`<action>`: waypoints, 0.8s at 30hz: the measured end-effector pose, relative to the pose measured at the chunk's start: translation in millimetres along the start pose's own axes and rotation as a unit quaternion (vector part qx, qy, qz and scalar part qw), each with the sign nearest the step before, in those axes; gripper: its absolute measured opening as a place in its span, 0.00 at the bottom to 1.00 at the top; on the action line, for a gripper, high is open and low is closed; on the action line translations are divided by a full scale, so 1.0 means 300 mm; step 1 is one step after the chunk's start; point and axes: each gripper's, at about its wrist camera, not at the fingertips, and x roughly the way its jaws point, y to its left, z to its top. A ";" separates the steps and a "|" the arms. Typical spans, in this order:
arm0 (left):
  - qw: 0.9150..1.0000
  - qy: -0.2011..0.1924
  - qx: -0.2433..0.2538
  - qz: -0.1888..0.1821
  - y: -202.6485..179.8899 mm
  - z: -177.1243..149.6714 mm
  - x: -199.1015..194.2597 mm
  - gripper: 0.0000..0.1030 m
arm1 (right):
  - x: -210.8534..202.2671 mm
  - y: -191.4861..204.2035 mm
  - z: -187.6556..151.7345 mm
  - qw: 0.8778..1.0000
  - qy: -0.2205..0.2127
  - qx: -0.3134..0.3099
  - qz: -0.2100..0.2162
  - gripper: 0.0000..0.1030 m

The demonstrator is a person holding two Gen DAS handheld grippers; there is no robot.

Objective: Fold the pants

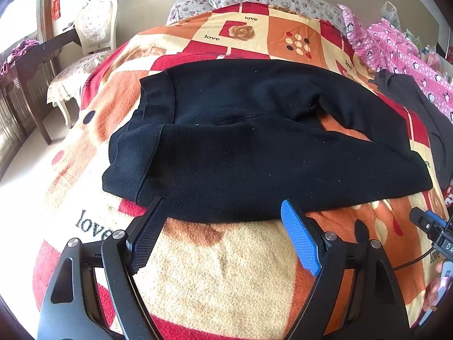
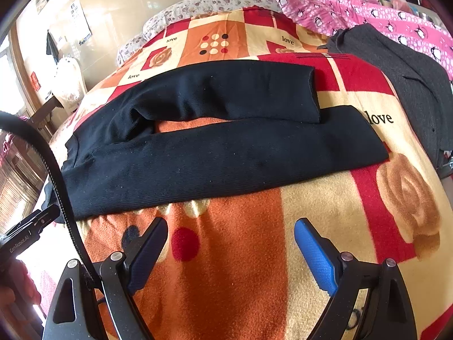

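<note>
Black pants lie unfolded on the blanket; left gripper and right gripper, both spread and empty, must next clamp the near edge.

Black pants lying flat on the rose-print blanket, legs side by side. Right gripper spread wide just short of them, nothing in it.

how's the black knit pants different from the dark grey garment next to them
The black knit pants are near-black; the dark grey garment is a lighter charcoal. The pants lie spread flat across the middle of the orange and red patterned blanket with both legs stretched out; the grey garment lies rumpled at the blanket's edge by the pink penguin-print bedding. Both are soft, dark fabric, and neither gripper holds either.
</note>
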 end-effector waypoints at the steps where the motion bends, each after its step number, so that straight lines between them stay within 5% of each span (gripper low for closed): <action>1: 1.000 0.001 -0.002 0.000 0.004 0.000 0.002 0.80 | 0.004 -0.003 0.001 1.000 0.001 0.002 0.000 0.88; 13: 0.999 0.017 -0.044 -0.007 0.124 -0.014 0.008 0.80 | 0.052 -0.037 0.013 1.000 0.017 0.008 0.002 0.88; 24: 0.983 0.037 -0.165 -0.076 0.249 -0.034 0.073 0.80 | 0.097 -0.110 0.059 0.998 0.012 0.048 0.044 0.88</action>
